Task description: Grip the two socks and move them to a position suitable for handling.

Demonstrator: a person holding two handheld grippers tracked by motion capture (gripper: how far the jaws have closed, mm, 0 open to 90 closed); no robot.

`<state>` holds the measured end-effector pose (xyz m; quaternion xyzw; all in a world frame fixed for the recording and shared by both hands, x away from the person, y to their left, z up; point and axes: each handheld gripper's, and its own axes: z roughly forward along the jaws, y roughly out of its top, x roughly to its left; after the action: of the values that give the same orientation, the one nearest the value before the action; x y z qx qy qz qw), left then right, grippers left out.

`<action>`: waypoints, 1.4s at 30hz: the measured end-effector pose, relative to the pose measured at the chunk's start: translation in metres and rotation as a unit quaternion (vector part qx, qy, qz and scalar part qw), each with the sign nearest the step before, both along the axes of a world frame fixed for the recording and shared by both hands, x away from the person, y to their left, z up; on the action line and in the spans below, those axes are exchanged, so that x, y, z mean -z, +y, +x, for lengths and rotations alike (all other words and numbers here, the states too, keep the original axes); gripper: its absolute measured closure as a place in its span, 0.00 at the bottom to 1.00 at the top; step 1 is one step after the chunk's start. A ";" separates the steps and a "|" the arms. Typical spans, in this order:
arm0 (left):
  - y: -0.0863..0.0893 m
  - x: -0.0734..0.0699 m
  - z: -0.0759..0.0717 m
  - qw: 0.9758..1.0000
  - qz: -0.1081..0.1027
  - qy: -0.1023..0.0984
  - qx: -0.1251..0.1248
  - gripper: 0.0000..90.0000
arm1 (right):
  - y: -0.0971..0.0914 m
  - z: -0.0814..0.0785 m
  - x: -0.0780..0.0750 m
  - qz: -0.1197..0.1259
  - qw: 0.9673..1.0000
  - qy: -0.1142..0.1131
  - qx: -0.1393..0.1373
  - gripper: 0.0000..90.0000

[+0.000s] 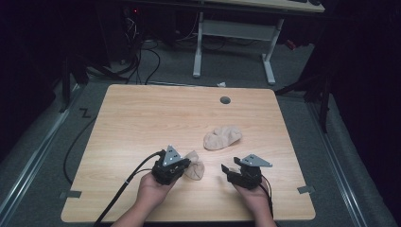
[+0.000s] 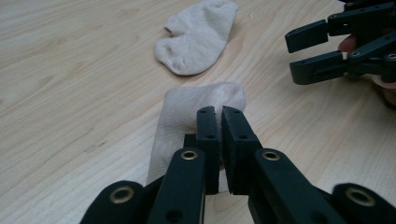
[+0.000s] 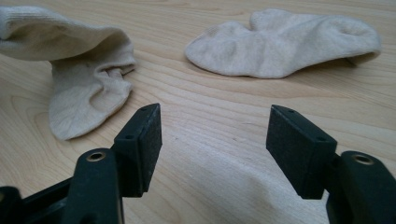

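The left gripper [image 1: 182, 166] pinches one sock [image 1: 195, 164] near the table's [image 1: 142, 118] front edge, while the second sock [image 1: 222, 137] lies ahead of the right gripper [image 1: 231, 171] (jaws spread, nothing between them).

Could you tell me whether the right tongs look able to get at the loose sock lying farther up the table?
Probably yes. The right tongs stand open and empty, and only bare table lies between them and the loose sock; the left tongs grip the other sock off to the side.

Socks [image 3: 285, 44] – soft beige knit; table [image 1: 142, 118] – matt pale wood.
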<state>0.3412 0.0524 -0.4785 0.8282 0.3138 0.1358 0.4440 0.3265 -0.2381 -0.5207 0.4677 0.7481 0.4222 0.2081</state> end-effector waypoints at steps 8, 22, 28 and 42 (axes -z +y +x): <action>-0.001 0.002 -0.006 1.000 -0.004 0.005 0.004 0.95 | 0.018 -0.004 -0.003 -0.001 0.999 -0.006 -0.036 0.48; -0.001 0.001 -0.009 1.000 -0.007 0.001 0.004 0.95 | 0.069 -0.008 0.004 -0.008 0.991 0.030 -0.133 0.68; 0.001 -0.001 -0.010 1.000 -0.009 -0.002 0.001 0.95 | 0.078 -0.006 0.011 -0.042 0.990 0.051 -0.128 0.82; 0.028 -0.008 -0.004 0.999 -0.021 -0.014 -0.038 0.95 | 0.073 -0.009 0.006 -0.045 0.990 0.040 -0.131 0.96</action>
<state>0.3373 0.0805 -0.4709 0.8039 0.3416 0.1577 0.4606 0.3172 -0.1648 -0.5264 0.3727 0.8288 0.3927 0.1417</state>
